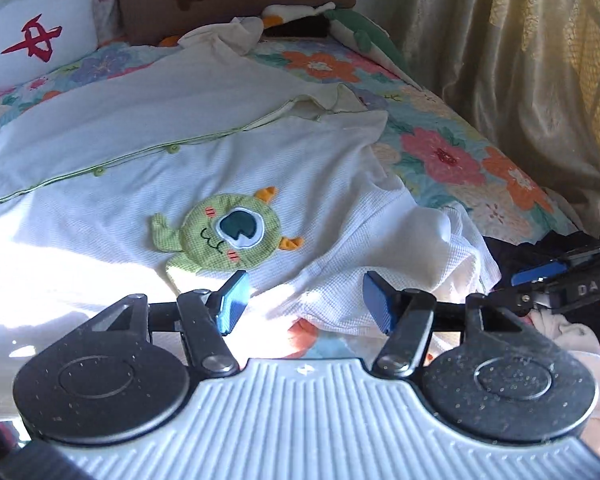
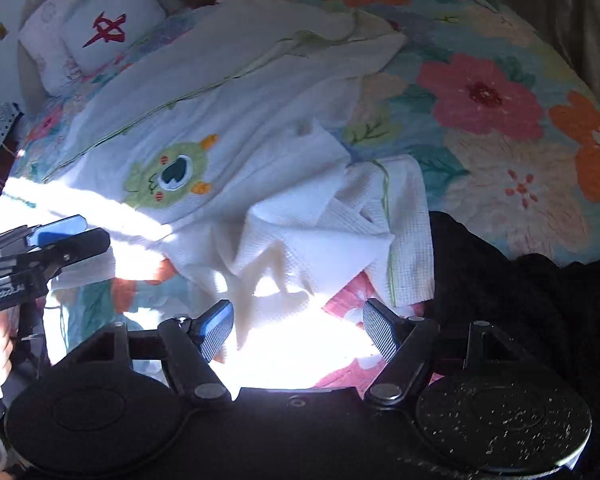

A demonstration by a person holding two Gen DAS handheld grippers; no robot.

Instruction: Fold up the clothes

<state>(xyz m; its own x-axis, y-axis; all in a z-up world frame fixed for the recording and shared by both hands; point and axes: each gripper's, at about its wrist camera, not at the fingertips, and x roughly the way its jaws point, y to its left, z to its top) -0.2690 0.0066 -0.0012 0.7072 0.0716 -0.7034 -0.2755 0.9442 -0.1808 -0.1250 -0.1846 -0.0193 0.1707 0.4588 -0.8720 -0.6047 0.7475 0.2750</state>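
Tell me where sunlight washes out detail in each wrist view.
Left wrist view: a sun patch bleaches the white shirt at lower left, beside the left gripper. Right wrist view: glare burns out the cloth between the fingers of the right gripper; the black garment reads as featureless shadow.

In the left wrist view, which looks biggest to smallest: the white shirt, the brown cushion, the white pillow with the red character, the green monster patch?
1. White waffle-knit shirt
2. Brown cushion, partly cut off
3. White pillow with the red character
4. Green monster patch, nearer the camera, so flattered
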